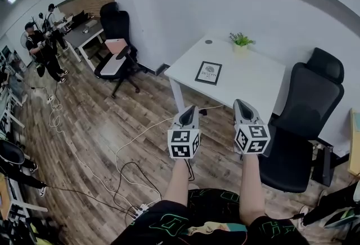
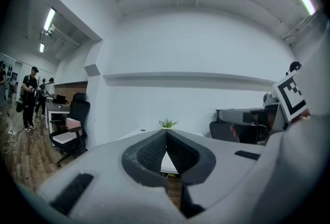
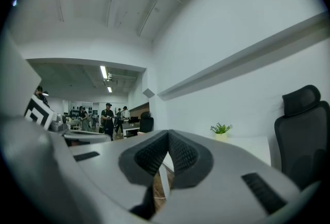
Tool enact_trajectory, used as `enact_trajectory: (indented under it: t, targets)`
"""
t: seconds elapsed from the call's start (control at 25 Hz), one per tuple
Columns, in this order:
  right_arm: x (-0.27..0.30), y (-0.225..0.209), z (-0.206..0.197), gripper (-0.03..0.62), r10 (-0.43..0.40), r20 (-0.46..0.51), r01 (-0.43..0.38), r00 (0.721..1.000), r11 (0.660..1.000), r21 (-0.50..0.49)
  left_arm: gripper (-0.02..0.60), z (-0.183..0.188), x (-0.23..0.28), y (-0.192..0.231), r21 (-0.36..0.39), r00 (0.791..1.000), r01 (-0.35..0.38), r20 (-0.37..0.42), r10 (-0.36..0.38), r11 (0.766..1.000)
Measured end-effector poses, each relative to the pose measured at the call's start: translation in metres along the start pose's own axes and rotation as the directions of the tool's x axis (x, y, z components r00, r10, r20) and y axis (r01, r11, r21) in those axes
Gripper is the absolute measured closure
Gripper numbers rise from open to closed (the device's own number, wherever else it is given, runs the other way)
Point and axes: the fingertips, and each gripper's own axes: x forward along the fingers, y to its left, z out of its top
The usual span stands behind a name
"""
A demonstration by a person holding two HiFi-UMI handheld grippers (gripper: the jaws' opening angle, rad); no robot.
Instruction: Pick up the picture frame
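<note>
Centre frame: open wood floor (image 1: 146, 108) separates left gripper (image 1: 190, 107) and right gripper (image 1: 241, 102) from the white table (image 1: 253, 86). Tabletop free around the picture frame (image 1: 208, 72); potted plant (image 1: 241, 41) at its far edge. Black office chair (image 1: 306, 103) blocks the right side.

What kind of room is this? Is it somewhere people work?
Probably an office: a white desk with a black swivel chair beside it, a second desk and office chair farther back, and people standing there.

1 picture frame (image 1: 208, 72), 1 potted plant (image 1: 241, 40), 1 white worktop (image 1: 253, 89). 2 tongs: left tongs (image 1: 191, 107), right tongs (image 1: 239, 102). 2 black office chairs clearly seen: right chair (image 1: 306, 114), upper-left chair (image 1: 116, 49). 2 people (image 1: 43, 49) upper left.
</note>
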Motion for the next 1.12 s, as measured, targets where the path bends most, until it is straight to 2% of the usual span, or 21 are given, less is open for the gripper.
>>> enact_trajectory:
  t: [0.44, 0.84, 1.12]
  targets:
    - [0.016, 0.004, 0.003, 0.589, 0.024, 0.004, -0.024, 1.0, 1.0, -0.018, 0.575, 0.01, 0.012, 0.01, 0.018, 1.0, -0.006, 0.018, 0.006, 1.0]
    - [0.039, -0.028, 0.009, 0.589, -0.042, 0.031, 0.042, 0.999, 0.999, -0.029, 0.574, 0.013, 0.052, 0.022, 0.032, 0.999, 0.024, 0.039, -0.025, 0.999]
    - [0.081, -0.027, -0.004, 0.589, -0.041, 0.009, 0.042, 0.999, 0.999, -0.021, 0.574, 0.001, 0.082, 0.048, 0.019, 0.999, 0.032, 0.014, -0.032, 0.999]
